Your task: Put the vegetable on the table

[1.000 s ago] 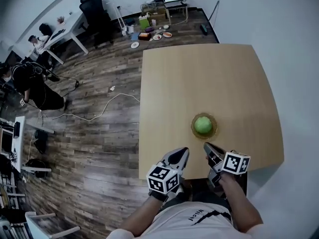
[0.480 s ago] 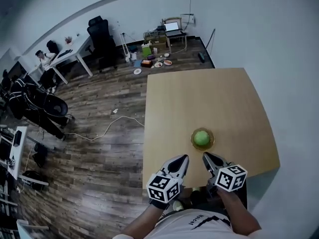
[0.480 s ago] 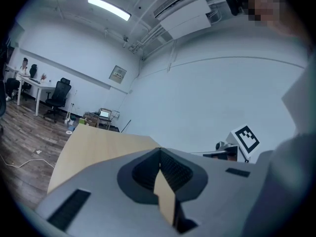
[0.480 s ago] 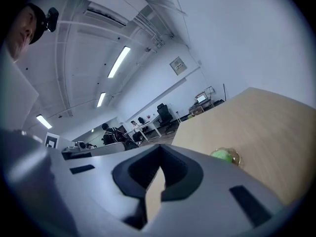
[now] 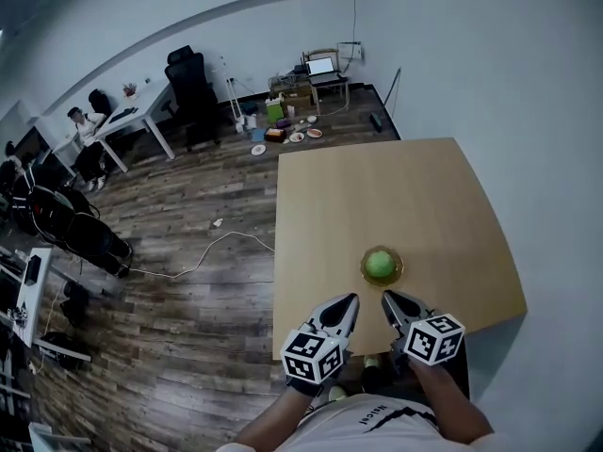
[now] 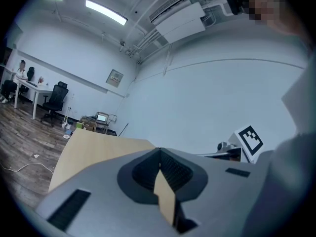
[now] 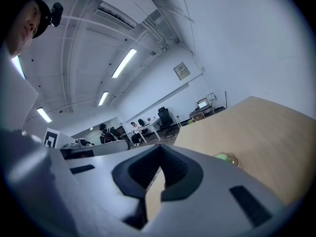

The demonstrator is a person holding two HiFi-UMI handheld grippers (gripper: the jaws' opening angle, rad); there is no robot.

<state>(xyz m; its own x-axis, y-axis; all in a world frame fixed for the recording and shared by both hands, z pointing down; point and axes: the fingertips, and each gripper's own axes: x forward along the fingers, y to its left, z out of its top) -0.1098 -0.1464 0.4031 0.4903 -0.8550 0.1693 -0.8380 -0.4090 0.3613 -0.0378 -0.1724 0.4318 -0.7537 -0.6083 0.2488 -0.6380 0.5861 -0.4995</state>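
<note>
The wood-plank floor (image 5: 179, 252) takes up the left side of the head view. The white wall (image 5: 490, 83) runs close along the right edge of the worktop (image 5: 377, 196). The worktop is a bare, light wooden surface and carries only one small dish (image 5: 363, 269).

Items beyond the far edge, all well apart from the worktop:
- a black office chair (image 5: 193, 97) beside a white desk (image 5: 132, 121), with a person (image 5: 83, 130) seated at that desk
- a small stand with an open laptop (image 5: 322, 67)
- several plates (image 5: 257, 149) and boxes on the floor
- a white cable (image 5: 203, 252) lying across the floor to the left

Nothing stands between the tools and the dish.

The left tool (image 5: 347, 299) and the right tool (image 5: 388, 298) sit side by side over the near edge of the worktop, tips pointing away from the person. Each carries its marker cube at the rear.
- Left tool (image 6: 159, 151): jaws closed tip to tip, nothing between them.
- Right tool (image 7: 159, 148): jaws closed tip to tip, nothing between them.

The vegetable (image 5: 381, 264), round and green, rests in the dish on the near half of the worktop, right of centre. It is near both tool tips, ahead of the gap between them and closer to the right tool, touching neither. In the right tool view the vegetable (image 7: 225, 157) appears ahead and to the right of the jaws.

Open worktop surrounds the dish on all sides. The largest free area lies towards the far edge, and the narrowest strip is between the dish and the near edge.
</note>
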